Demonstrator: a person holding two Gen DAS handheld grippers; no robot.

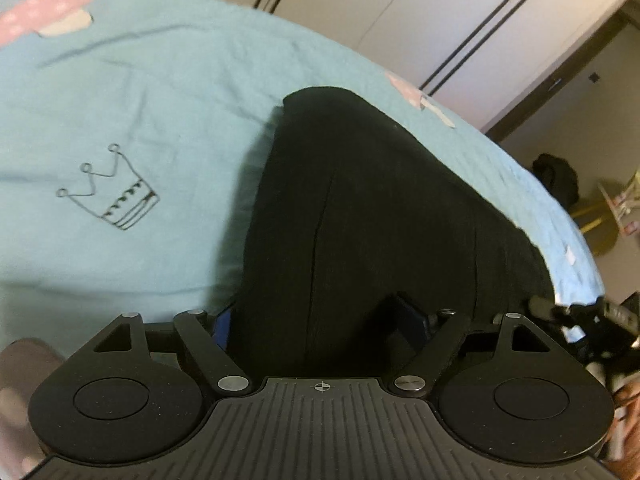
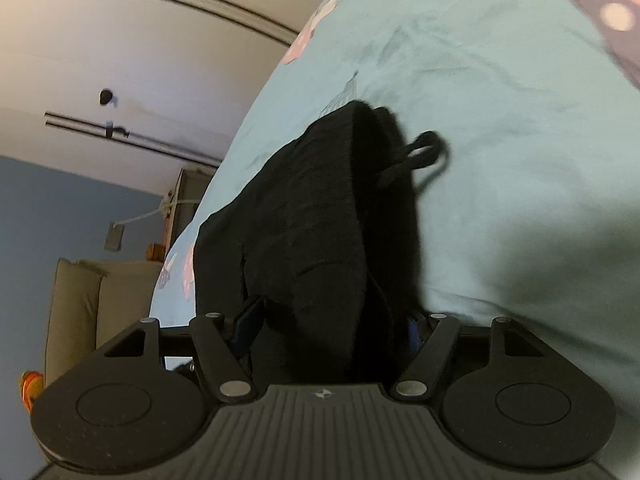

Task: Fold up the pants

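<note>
The black pants (image 1: 360, 216) lie on the bed, over the pale blue sheet (image 1: 120, 92), and run from both cameras up toward 12 o'clock. In the left wrist view the left gripper (image 1: 316, 316) has cloth filling the gap between its blue-padded fingers (image 1: 412, 314); its jaws stand wide, and whether the pads actually press the fabric cannot be told, since the cloth hides them. The right gripper (image 2: 332, 320) reads the same way: a thick, bunched ridge of pants rises between its fingers (image 2: 248, 318), grip uncertain. In the right wrist view a drawstring loop (image 2: 424, 152) trails off the far end at 1 o'clock, which suggests the waistband is there.

Judged from the folds, the fabric is soft, limp and fairly thick, light to lift but with no stiffness, so it will sag and slump wherever it is unsupported. It looks matte, not slippery. The best hold is probably on a doubled edge or seam, one gripper at each corner of the near end, keeping the layers together so the inner one does not slide out
</note>
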